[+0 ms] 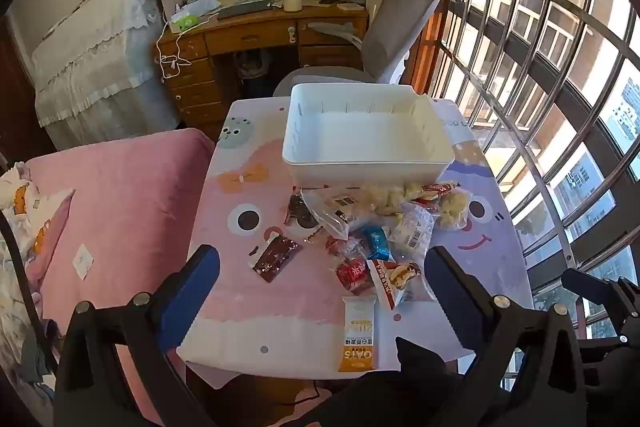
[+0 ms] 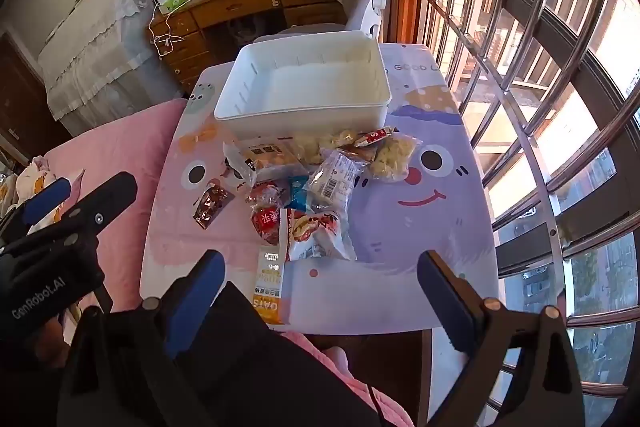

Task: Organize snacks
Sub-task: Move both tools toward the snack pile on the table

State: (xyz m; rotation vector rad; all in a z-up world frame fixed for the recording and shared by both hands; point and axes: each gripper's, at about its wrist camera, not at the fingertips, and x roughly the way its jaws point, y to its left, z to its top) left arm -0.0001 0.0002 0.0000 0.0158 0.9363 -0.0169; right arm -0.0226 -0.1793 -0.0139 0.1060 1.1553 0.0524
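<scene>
Left wrist view: white bin [image 1: 368,163] sits at the far edge of the tabletop [image 1: 224,307], nothing in it, bare floor visible inside. Snack pile [image 1: 372,227] lies loose on the tabletop just in front of the bin's near wall, roughly mid-tabletop; the rearmost clear bags touch or nearly touch that wall, can't tell which. Dark red packet [image 1: 274,257] lies apart, left of the pile. Oat bar [image 1: 358,333] lies lengthwise at the near edge, just below the pile.

Left gripper [image 1: 322,285] hangs over the near edge, jaws spread wide, nothing between them. Right gripper [image 2: 320,291] same: jaws spread wide, empty, above the near edge with the oat bar [image 2: 270,287] just beside its left finger [image 2: 196,301].

Right wrist view: left gripper [image 2: 60,199] off the tabletop's left edge, over the pink bed [image 2: 120,147].

Open room: right half of the tabletop, the purple face print, is bare from the pile to the right edge; near-left corner also bare. Window bars [image 2: 520,107] run close along the right edge. Office chair [image 1: 400,27] stands right behind the far edge. Bed butts against the left edge.
</scene>
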